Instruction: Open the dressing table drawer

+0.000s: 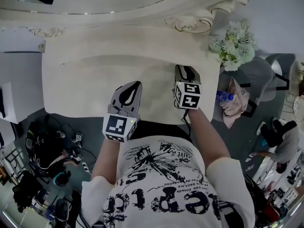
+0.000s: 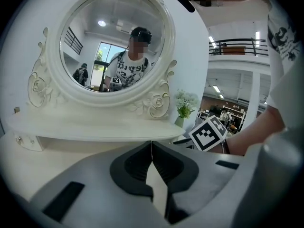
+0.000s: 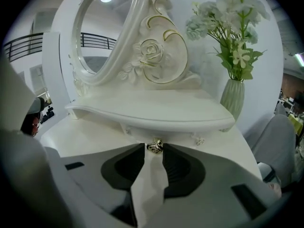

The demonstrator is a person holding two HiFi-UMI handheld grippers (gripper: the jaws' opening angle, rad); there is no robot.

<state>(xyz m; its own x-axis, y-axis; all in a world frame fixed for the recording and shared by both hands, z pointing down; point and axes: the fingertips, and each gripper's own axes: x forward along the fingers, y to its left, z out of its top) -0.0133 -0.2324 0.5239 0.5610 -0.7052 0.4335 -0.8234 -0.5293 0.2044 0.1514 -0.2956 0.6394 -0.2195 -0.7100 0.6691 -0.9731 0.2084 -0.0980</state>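
Only the right gripper view shows the drawer knob point(image 3: 154, 146), gold, tucked under the shelf point(image 3: 156, 114) at the far right of the dressing table point(image 1: 85, 80). The right gripper point(image 1: 184, 70) has its jaws wide apart with the knob at their tips, seemingly untouched. In the head view the shelf hides the knob. The left gripper point(image 2: 151, 145) is closed and empty.

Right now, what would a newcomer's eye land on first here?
The ornate white oval mirror fills the back of the dressing table, with a vase of white flowers at its right end. Below the shelf, a small gold drawer knob sits right at the open tips of the right gripper.
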